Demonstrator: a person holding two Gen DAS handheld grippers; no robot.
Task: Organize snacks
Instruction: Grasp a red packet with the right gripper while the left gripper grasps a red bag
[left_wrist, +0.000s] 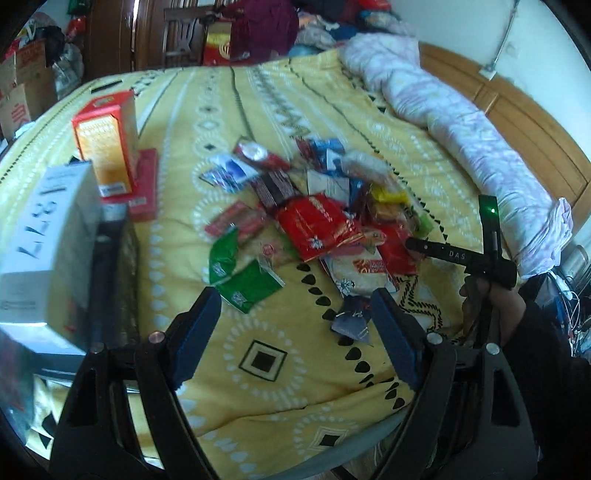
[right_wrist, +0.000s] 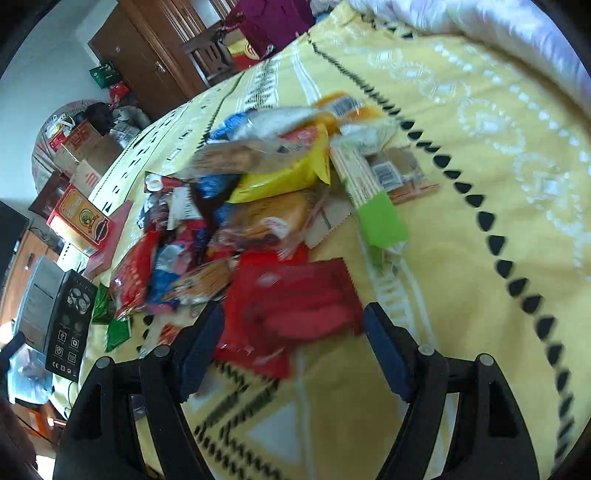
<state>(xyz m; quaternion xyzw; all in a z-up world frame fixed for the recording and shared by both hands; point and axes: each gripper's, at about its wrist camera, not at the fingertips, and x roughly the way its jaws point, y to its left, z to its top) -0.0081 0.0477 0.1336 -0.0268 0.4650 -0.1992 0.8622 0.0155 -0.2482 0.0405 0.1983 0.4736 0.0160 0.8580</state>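
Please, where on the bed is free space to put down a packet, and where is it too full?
Free: the yellow blanket between the snack pile and the near bed edge, under the open left claw; also the strip between the pile and the rolled pink quilt. Crowded: the pile itself, and the left side around the orange box and white box.

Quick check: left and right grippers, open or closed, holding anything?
Left gripper: open, empty, above the blanket.
Right gripper: open, empty, jaws either side of a red packet.
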